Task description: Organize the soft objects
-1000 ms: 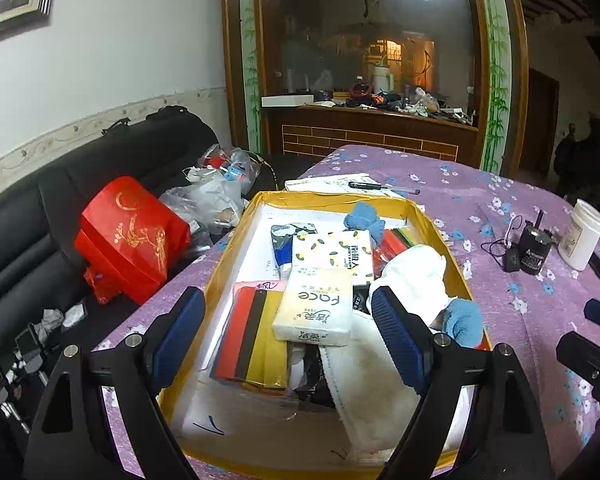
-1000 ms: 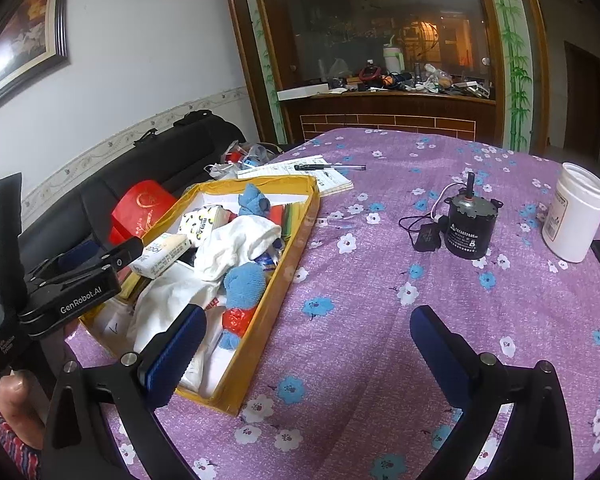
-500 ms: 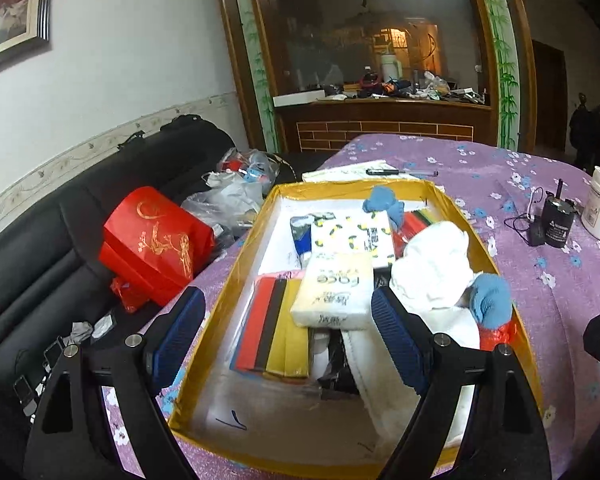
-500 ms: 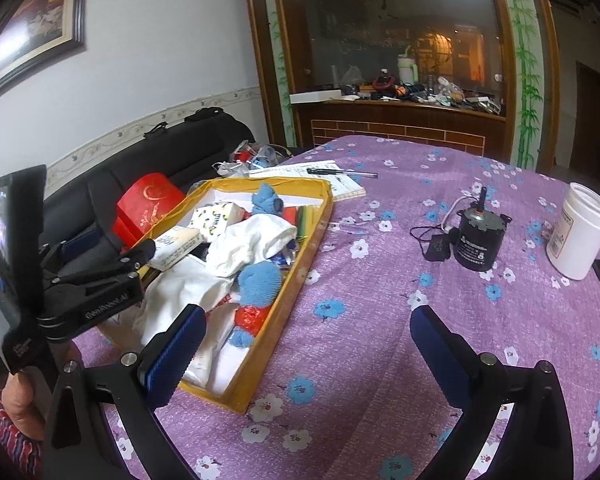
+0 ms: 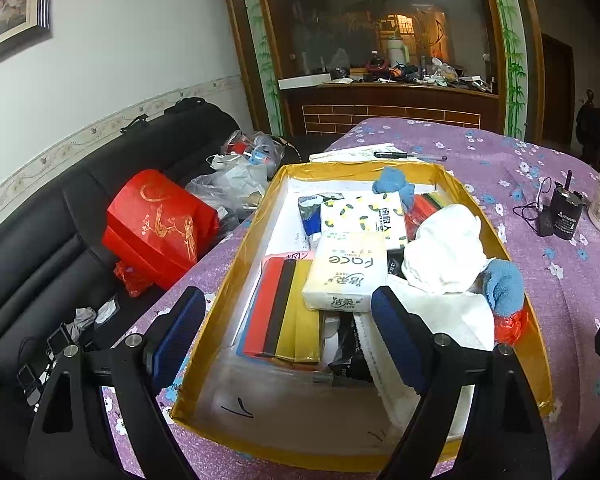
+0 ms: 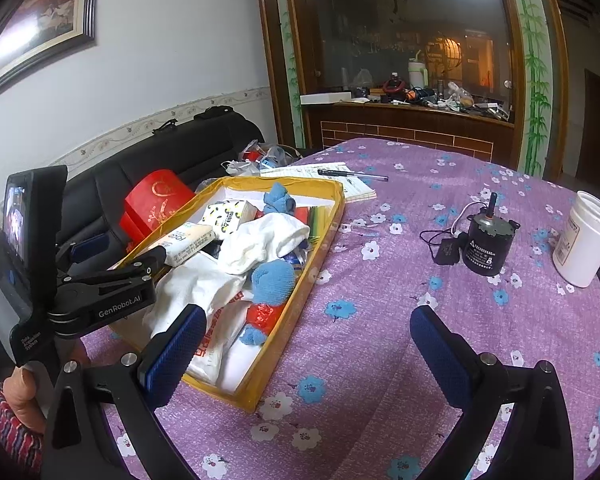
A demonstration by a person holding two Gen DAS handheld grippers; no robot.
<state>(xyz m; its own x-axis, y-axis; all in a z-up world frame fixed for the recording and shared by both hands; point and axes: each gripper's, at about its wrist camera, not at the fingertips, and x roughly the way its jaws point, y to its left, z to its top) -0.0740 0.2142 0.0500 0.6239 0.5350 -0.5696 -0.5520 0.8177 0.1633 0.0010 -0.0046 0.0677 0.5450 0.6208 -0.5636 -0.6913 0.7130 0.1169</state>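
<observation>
A yellow box point(image 5: 238, 258) point(image 6: 288, 340) on the purple table holds soft things: a white cloth point(image 5: 446, 248) point(image 6: 264, 240), blue socks point(image 5: 502, 286) point(image 6: 274, 278), two tissue packs point(image 5: 346, 270) and a coloured cloth stack point(image 5: 286, 312). My left gripper point(image 5: 288, 340) is open and empty, above the box's near end. It also shows in the right wrist view point(image 6: 112, 276). My right gripper point(image 6: 308, 356) is open and empty, over the tablecloth right of the box.
A black motor with cable point(image 6: 486, 246) and a white jar point(image 6: 584, 240) stand on the table at the right. A notebook and pen point(image 6: 340, 178) lie behind the box. A black sofa with a red bag point(image 5: 158, 224) and plastic bags is to the left.
Both grippers have drawn back and risen a little, so the box sits lower and further in view. Nothing was grasped; both stay open.
</observation>
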